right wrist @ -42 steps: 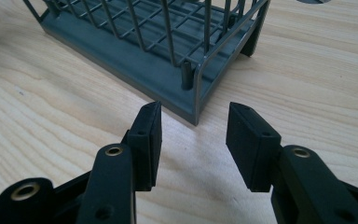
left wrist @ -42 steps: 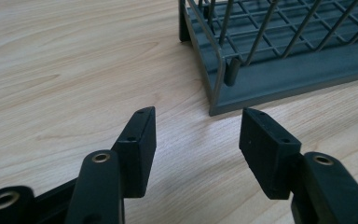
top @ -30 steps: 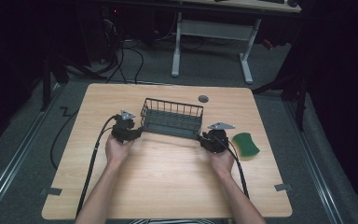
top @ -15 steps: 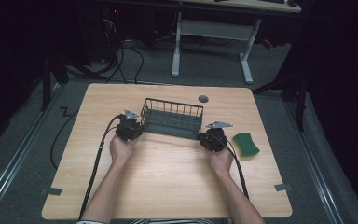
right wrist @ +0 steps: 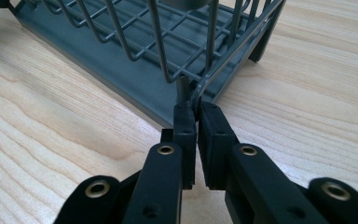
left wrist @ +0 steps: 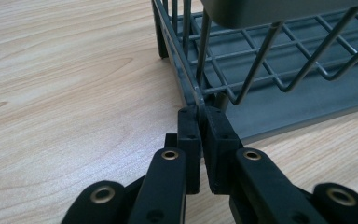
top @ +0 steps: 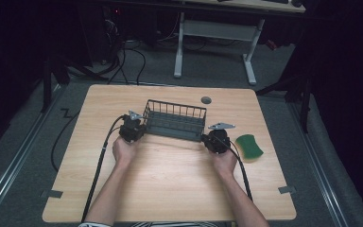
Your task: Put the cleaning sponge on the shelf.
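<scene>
Grey wire rack (top: 176,119) sits mid-bench, its long axis running left to right between the two hands. Left tool (left wrist: 199,122) is clenched on the rack's left end wire, right tool (right wrist: 196,114) on its right end wire; a green sponge (top: 249,146) lies just beside the right hand.

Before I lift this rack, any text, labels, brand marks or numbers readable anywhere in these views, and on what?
None readable.
Wire rack: bare grey wire and tray, no label or brand in the high view or either gripper view.
Left gripper and right gripper: plain black jaws, brass rivets, no markings.
Green sponge: no print.
Wooden table: only grain, plus a round grey grommet, unmarked.
</scene>
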`<move>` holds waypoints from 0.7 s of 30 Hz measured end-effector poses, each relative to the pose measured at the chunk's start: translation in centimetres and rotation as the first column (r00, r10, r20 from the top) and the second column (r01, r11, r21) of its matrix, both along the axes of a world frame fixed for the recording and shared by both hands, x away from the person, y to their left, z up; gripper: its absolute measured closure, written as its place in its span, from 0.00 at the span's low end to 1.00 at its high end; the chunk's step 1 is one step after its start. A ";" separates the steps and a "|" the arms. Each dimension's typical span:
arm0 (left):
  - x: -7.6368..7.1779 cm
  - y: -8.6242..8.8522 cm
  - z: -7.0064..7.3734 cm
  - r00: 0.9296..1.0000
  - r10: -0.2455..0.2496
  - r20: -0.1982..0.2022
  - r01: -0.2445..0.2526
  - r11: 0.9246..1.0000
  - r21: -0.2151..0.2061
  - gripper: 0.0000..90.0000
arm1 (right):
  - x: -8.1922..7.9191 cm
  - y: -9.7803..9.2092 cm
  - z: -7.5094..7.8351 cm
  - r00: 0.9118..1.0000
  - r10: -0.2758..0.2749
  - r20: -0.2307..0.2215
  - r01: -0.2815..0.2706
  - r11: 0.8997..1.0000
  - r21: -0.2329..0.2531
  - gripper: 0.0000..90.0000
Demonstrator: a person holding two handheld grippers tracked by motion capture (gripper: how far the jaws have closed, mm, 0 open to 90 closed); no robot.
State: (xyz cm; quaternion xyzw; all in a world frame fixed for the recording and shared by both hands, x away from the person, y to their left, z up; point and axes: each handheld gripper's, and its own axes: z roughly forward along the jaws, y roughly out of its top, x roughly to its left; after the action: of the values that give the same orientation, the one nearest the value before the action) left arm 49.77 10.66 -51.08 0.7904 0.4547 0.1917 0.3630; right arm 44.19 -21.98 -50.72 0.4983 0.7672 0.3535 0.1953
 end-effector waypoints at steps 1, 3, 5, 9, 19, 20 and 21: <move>-0.1 0.0 0.0 1.000 -0.001 -0.001 0.001 1.000 -0.001 0.96 | -0.1 0.0 0.0 1.000 0.000 -0.002 0.000 1.000 -0.001 0.96; -0.3 0.1 0.0 1.000 -0.009 -0.002 0.009 1.000 0.000 0.96 | -0.2 0.0 0.1 1.000 0.007 -0.005 -0.007 1.000 -0.007 0.96; -0.6 0.2 0.1 1.000 -0.016 -0.004 0.016 1.000 0.002 0.96 | -0.4 0.0 0.1 1.000 0.013 -0.010 -0.013 1.000 -0.012 0.96; -1.4 0.4 0.0 1.000 -0.030 -0.004 0.030 1.000 0.001 0.96 | -1.0 0.0 0.2 1.000 0.028 -0.009 -0.028 0.999 -0.023 0.96; -2.9 0.3 0.4 0.997 -0.076 -0.026 0.077 0.997 0.027 0.96 | -2.9 -0.4 0.1 0.999 0.053 -0.001 -0.053 0.999 -0.008 0.96; -3.3 0.4 0.3 0.996 -0.083 -0.026 0.083 0.996 0.016 0.96 | -3.5 -0.7 0.0 0.999 0.049 -0.004 -0.049 0.999 0.009 0.96; -3.6 0.4 0.3 0.996 -0.086 -0.025 0.087 0.996 0.014 0.96 | -3.6 -0.7 0.0 0.999 0.053 -0.002 -0.053 0.999 0.010 0.96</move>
State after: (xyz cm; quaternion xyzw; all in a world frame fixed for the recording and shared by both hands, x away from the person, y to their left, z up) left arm 46.21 11.04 -50.76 0.8144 0.4231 0.1695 0.3591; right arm 40.55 -22.72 -50.74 0.4793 0.7785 0.3618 0.1827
